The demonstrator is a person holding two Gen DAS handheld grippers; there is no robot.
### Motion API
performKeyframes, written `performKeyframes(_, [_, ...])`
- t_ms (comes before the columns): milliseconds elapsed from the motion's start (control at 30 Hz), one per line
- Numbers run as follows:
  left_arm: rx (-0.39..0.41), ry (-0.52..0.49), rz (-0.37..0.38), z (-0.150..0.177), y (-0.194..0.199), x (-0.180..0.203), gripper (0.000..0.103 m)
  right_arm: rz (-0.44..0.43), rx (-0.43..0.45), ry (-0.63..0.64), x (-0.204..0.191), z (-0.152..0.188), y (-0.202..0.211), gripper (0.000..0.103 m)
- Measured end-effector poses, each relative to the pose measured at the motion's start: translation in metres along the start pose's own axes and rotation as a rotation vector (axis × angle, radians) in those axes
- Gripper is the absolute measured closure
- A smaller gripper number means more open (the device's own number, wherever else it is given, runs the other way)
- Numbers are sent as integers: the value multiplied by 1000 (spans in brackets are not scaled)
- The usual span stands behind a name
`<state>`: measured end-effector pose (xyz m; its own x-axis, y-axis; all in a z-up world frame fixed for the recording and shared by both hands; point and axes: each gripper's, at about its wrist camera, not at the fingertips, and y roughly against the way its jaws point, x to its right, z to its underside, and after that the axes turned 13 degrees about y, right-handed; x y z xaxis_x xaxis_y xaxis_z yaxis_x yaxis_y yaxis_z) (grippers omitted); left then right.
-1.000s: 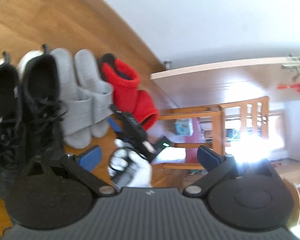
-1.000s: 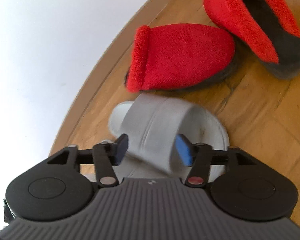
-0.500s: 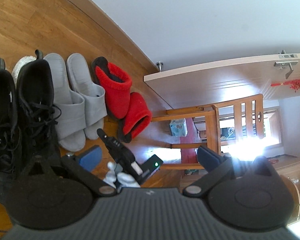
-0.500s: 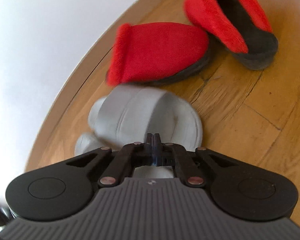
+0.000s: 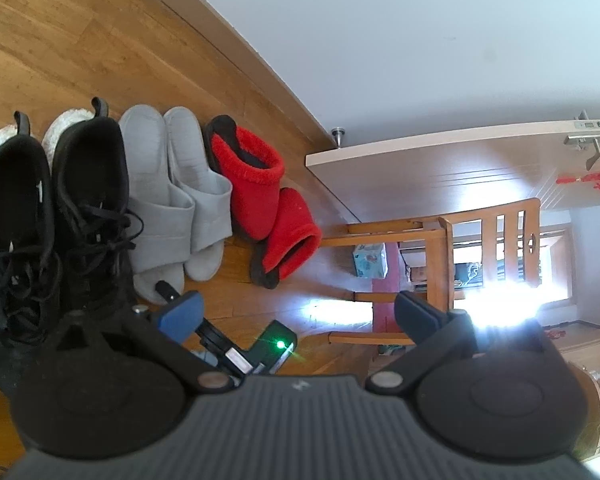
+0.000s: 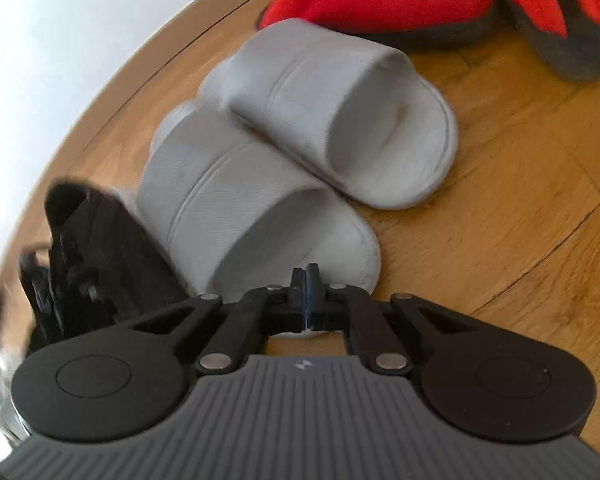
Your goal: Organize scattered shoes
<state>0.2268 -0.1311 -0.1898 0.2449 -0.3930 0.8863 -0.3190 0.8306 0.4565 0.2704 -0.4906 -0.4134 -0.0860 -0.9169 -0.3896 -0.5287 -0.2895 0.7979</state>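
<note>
Shoes stand in a row on the wood floor along the wall. In the left wrist view, two black lace-up sneakers (image 5: 56,208) are at the left, two grey slippers (image 5: 176,196) in the middle, two red slippers (image 5: 256,188) at the right. My left gripper (image 5: 296,312) is open and empty, held above the floor. My right gripper (image 6: 307,280) is shut and empty, just in front of the nearer grey slipper (image 6: 256,216). The other grey slipper (image 6: 340,120), the red slippers (image 6: 400,0) and a black sneaker (image 6: 96,248) show there too. The right gripper's body (image 5: 236,344) shows low in the left wrist view.
A white wall (image 5: 380,40) with a wooden skirting runs behind the shoes. An open door (image 5: 440,168) with a doorstop (image 5: 337,135) stands right of the red slippers. A wooden chair (image 5: 440,264) is beyond it, in bright glare.
My right gripper let go of the grey slipper, shut empty and pulled back, so both grey slippers now show side by side. My left gripper drew back and up.
</note>
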Motion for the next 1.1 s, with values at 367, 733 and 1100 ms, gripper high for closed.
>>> performKeyframes(367, [34,-13,-37,0,9,-4,0,95,30,-215,32,8,6,72])
performKeyframes(733, [78,2,56,-1,11,0,0,54,7,-163,41,21,19,92])
performKeyframes(1100, [28,4,243,16,10,20,0,34,-12,-136,50,20,15,88])
